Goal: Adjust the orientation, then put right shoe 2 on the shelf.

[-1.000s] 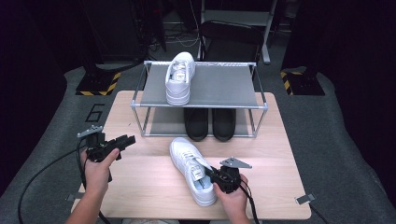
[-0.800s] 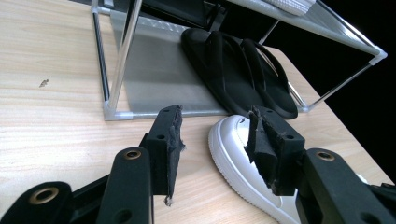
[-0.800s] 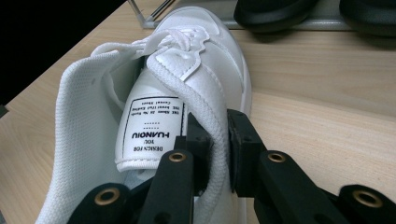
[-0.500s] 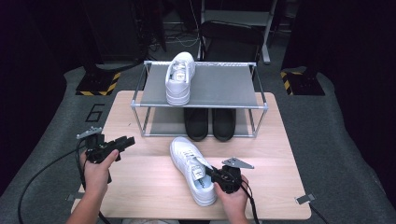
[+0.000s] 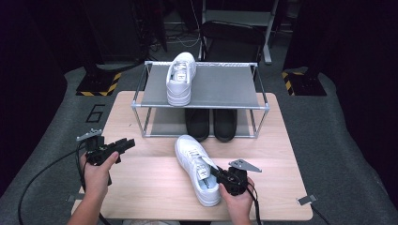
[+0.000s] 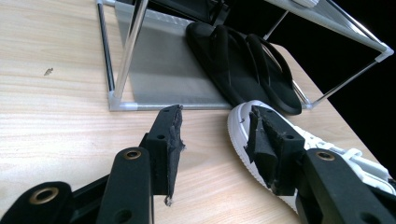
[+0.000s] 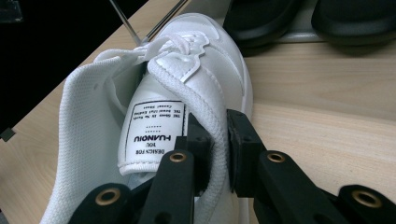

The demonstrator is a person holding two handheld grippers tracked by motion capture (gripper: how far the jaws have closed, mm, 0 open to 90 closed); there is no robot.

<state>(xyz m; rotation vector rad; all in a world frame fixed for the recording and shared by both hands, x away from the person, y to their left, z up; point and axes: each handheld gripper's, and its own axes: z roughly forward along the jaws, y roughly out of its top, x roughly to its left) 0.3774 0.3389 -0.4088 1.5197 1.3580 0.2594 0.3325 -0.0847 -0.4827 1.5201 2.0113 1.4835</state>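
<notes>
High view: right gripper (image 5: pixel 220 174) jaws clamp sneaker (image 5: pixel 197 168) collar; left gripper (image 5: pixel 123 145) jaws apart.

A light wooden table (image 5: pixel 141 187) carries a grey metal two-tier shoe rack (image 5: pixel 220 89). One white sneaker (image 5: pixel 181 77) sits on its top shelf, and a pair of black slippers (image 5: pixel 211 124) lies beneath. A second white sneaker (image 5: pixel 195 164) lies on the tabletop, the right gripper (image 5: pixel 217 172) clamped on its collar. The left gripper (image 5: pixel 126 144) hovers apart at the left, jaws spread.
</notes>
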